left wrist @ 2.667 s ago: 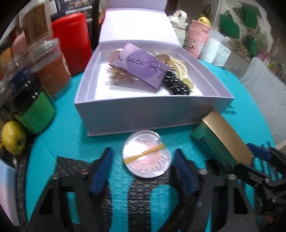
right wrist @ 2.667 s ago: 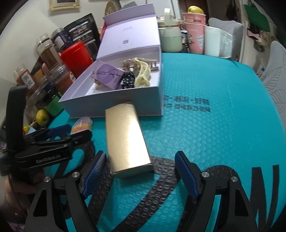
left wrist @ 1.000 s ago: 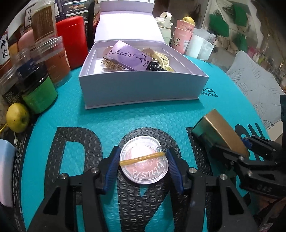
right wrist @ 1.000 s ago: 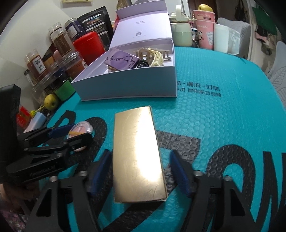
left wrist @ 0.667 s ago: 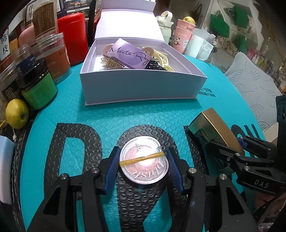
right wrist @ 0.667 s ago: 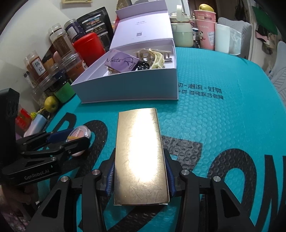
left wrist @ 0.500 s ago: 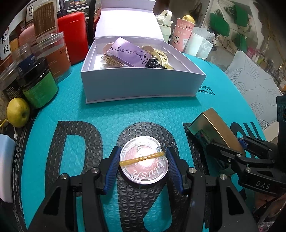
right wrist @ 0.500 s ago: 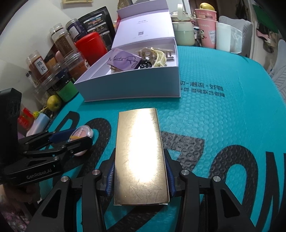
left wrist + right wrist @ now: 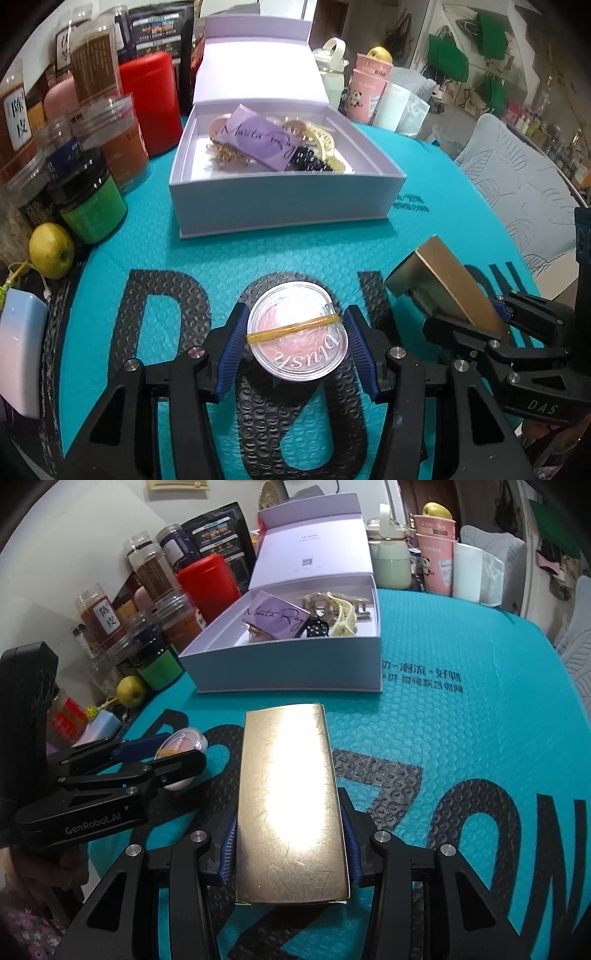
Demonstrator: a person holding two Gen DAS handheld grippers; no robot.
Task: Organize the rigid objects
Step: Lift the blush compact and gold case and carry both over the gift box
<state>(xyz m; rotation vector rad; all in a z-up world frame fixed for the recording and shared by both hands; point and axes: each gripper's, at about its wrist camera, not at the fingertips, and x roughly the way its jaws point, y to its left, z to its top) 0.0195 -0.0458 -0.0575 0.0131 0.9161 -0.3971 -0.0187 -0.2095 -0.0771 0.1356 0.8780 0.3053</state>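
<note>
A round clear blush compact [image 9: 297, 332] with a yellow rubber band across its lid sits between the blue pads of my left gripper [image 9: 295, 318], which is shut on it just above the teal mat. My right gripper [image 9: 290, 825] is shut on a flat gold box [image 9: 288, 775], pads pressing its long sides. An open lilac gift box [image 9: 280, 199] stands farther back and holds a purple card, hair clips and a black beaded piece. In the left wrist view the gold box [image 9: 447, 273] and right gripper [image 9: 480, 321] are at the right. In the right wrist view the left gripper [image 9: 166, 753] and compact [image 9: 184, 742] are at the left.
Jars [image 9: 92, 206], a red canister [image 9: 151, 103] and a yellow-green fruit [image 9: 51, 251] crowd the left edge. Pink cups [image 9: 365, 92] and a pale jug stand behind the lilac box. The teal bubble mat [image 9: 461, 738] stretches to the right, with a grey chair beyond it.
Both grippers, open around their objects near the lilac box at first, have pulled back and shut on them. Within the last second the right jaws closed on the gold box; the left rose slightly.
</note>
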